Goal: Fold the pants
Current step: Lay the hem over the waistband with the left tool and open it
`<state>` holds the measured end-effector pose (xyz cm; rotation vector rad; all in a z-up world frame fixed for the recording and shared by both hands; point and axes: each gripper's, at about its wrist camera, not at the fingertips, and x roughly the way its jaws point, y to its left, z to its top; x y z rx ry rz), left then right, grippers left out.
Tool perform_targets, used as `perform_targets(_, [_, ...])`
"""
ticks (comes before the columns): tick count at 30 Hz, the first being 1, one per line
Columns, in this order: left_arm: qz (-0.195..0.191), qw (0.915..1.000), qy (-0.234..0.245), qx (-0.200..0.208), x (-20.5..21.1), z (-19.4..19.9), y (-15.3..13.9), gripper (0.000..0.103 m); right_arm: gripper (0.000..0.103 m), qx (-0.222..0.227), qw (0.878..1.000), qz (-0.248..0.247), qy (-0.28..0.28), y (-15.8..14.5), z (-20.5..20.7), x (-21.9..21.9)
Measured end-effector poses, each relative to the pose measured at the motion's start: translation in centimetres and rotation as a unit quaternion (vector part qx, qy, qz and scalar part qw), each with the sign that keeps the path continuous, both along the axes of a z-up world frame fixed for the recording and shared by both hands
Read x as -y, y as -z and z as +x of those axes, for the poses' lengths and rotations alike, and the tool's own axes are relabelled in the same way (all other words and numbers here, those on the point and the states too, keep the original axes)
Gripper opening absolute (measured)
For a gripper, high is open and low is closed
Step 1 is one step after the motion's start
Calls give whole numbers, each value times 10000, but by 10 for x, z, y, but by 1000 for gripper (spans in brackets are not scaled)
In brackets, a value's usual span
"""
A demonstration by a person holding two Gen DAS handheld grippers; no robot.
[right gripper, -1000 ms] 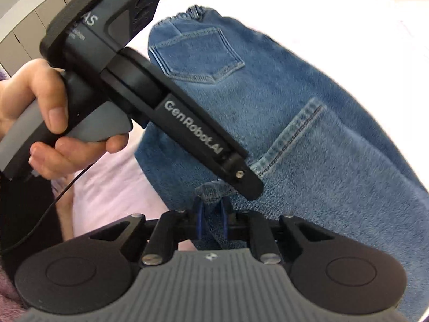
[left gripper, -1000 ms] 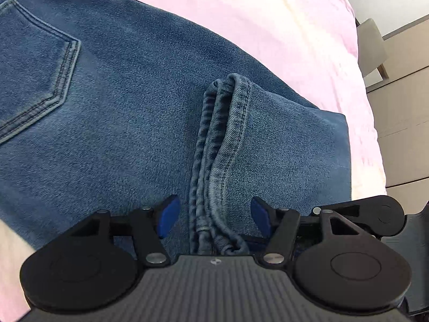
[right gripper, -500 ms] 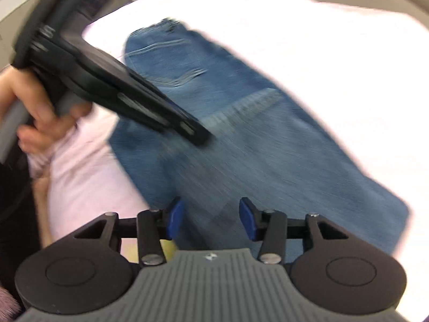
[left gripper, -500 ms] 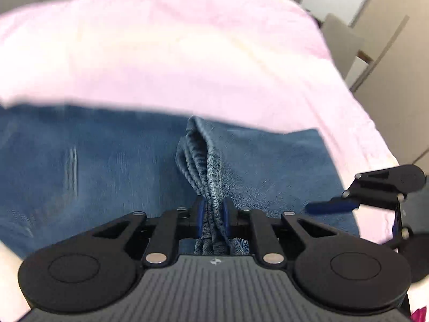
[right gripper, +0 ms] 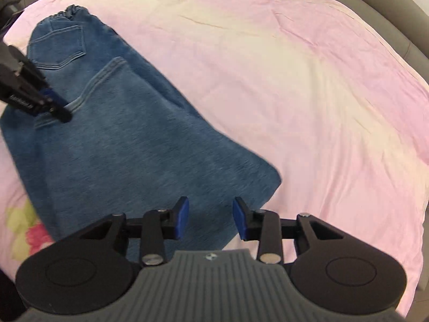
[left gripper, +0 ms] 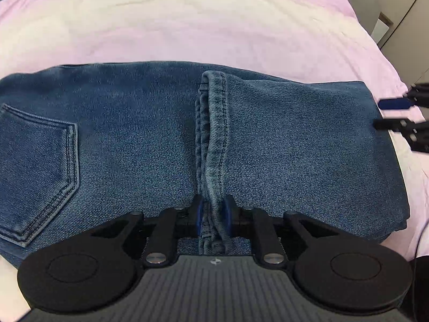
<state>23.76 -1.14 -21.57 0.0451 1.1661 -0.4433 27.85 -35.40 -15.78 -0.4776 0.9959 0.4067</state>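
Blue denim pants [left gripper: 150, 139] lie folded on a pink bedsheet [left gripper: 214, 21], back pocket at the left. My left gripper [left gripper: 211, 216] is shut on the bunched leg hems [left gripper: 211, 145] that lie across the middle of the pants. In the right wrist view the pants [right gripper: 128, 139] stretch from the waistband at the far left to the fold near me. My right gripper [right gripper: 210, 220] is open and empty, just above the near folded edge. It also shows at the right edge of the left wrist view [left gripper: 394, 112]. The left gripper [right gripper: 57, 107] shows at the left.
The pink sheet [right gripper: 295, 80] covers the whole bed, with a flower print [right gripper: 29, 230] at the near left. A grey bed frame [right gripper: 388, 2] curves round the far side. Beige cabinets and a chair [left gripper: 375, 13] stand beyond the bed's right edge.
My left gripper shut on the leg hems and holds them. My right gripper let go of the hem, opened and drew back to the right along the pants.
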Motion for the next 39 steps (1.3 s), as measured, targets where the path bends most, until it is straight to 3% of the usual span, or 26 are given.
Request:
perform_targets(7, [-45, 9999, 7, -145, 1, 8, 13, 22, 22, -586, 9971, 59, 480, 50, 57, 6])
perform_targets(10, [-58, 9998, -17, -200, 3, 6, 10, 22, 22, -600, 9968, 9, 532, 52, 59, 3])
perform_targets(12, [-33, 9997, -32, -239, 1, 11, 7, 22, 23, -526, 9978, -107, 376, 37, 47, 0])
perform_targets(17, [190, 9997, 67, -127, 15, 6, 5, 22, 22, -847, 9956, 184, -366, 2, -9, -1])
perform_targets(23, [324, 9993, 49, -154, 24, 6, 2, 22, 22, -1195, 9873, 94, -1041, 3, -73, -9])
perform_targets(27, [329, 9994, -20, -127, 36, 7, 2, 23, 22, -1248, 9875, -3, -967, 30, -76, -12])
perform_targets(30, [281, 9994, -162, -96, 31, 10, 6, 29, 22, -1269, 9871, -126, -964, 47, -77, -16])
perform_targets(35, [139, 9989, -433, -66, 21, 5, -8, 37, 22, -1372, 9864, -310, -846, 35, -72, -24])
perform_targets(39, [12, 9983, -476, 335, -1, -8, -39, 39, 26, -906, 9897, -362, -1051, 5, -77, -37])
